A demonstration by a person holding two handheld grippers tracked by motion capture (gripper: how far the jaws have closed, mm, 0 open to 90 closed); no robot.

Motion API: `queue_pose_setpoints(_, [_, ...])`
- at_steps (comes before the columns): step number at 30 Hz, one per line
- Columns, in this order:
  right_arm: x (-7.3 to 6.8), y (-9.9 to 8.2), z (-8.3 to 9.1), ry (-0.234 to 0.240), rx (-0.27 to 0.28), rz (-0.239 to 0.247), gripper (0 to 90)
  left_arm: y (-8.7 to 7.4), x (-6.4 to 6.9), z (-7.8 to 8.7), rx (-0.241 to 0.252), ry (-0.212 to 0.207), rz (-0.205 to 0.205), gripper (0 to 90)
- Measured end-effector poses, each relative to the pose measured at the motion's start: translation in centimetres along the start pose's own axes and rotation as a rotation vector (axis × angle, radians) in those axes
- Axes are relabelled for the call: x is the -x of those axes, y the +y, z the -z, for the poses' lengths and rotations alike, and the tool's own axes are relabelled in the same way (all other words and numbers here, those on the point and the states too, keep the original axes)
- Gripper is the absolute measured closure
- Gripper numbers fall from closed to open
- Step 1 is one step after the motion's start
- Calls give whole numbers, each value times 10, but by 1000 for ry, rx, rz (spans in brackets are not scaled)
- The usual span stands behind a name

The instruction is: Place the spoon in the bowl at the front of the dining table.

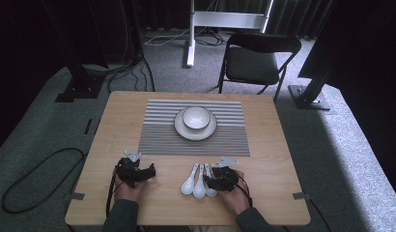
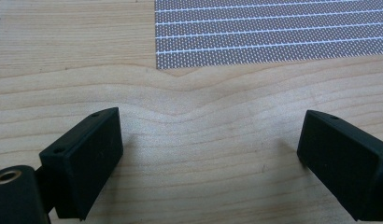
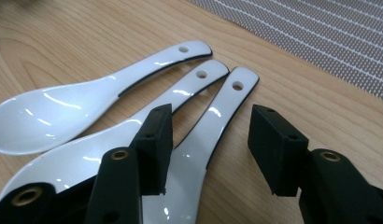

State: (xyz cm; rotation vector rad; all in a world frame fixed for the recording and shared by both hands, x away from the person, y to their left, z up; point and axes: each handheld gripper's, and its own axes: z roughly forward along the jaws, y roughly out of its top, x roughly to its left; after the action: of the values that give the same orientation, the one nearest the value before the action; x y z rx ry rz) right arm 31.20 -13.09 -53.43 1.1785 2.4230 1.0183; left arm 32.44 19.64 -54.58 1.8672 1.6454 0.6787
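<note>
Three white ceramic spoons [image 1: 198, 181] lie side by side on the wooden table [image 1: 268, 159], in front of a grey striped placemat [image 1: 157, 135]. My right gripper [image 3: 210, 122] is open, its jaws standing either side of the handle of the rightmost spoon [image 3: 227, 98] without closing on it. The middle spoon [image 3: 87, 156] and the left spoon [image 3: 63, 112] lie beside it. My left gripper [image 2: 210, 140] is open over bare wood just short of the placemat's corner [image 2: 273, 37], with nothing between its jaws. On the placemat, a white bowl [image 1: 196, 117] sits on a white plate [image 1: 180, 129].
A black folding chair [image 1: 256, 60] stands beyond the far edge of the table, with a white stand [image 1: 191, 34] and black posts behind it. Cables run across the carpet at the left [image 1: 41, 164]. Bare wood lies between the two grippers.
</note>
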Motion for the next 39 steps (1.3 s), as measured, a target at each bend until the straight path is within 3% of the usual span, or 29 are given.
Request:
queue_pose_setpoints(17, [4,-1,-1,-13,-20,-11,570,0,0,0,0,0,0,72])
queue_pose_setpoints(39, [4,3,-1,-89,-44,-6,670,0,0,0,0,0,0,72])
